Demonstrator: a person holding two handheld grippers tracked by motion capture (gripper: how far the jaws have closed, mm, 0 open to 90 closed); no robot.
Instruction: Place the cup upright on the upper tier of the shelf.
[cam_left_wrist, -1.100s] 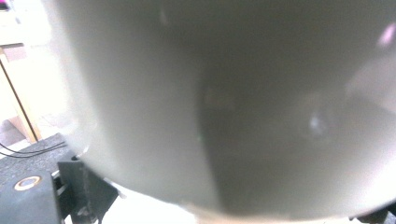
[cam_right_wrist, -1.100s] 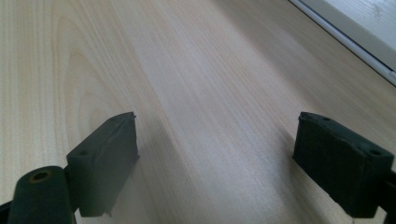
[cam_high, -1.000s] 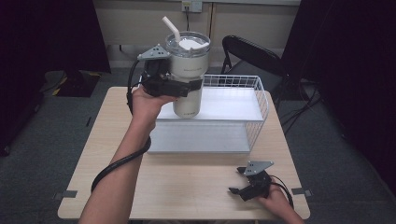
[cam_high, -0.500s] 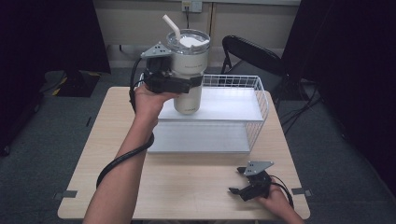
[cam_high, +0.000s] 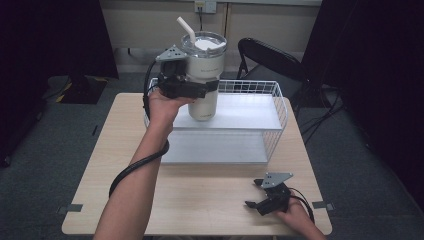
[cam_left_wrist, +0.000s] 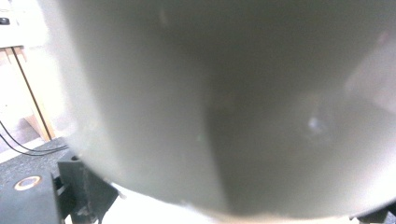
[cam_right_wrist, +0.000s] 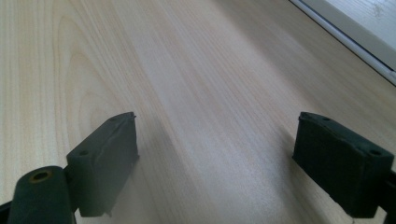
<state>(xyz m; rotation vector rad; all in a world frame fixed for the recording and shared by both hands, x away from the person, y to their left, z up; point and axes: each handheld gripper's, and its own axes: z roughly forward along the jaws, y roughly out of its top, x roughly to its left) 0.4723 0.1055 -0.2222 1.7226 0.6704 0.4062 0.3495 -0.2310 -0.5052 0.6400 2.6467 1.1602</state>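
In the high view, the left gripper (cam_high: 200, 89) has its jaws clamped around the body of one cream tumbler (cam_high: 204, 75), held upright above the top shelf of the white wire rack (cam_high: 280, 107), its base seemingly clear of the shelf. The tumbler carries one clear lid and one white straw (cam_high: 186, 29). The left gripper view adds only closeness: the tumbler's pale, blurred wall (cam_left_wrist: 224, 102) presses right up to the lens, with a dark jaw part at the lower left. The right gripper (cam_high: 261, 195) rests near the front right of the desk (cam_high: 100, 165). The right gripper view shows its two black jaws spread wide over bare wood grain (cam_right_wrist: 196, 93), holding nothing.
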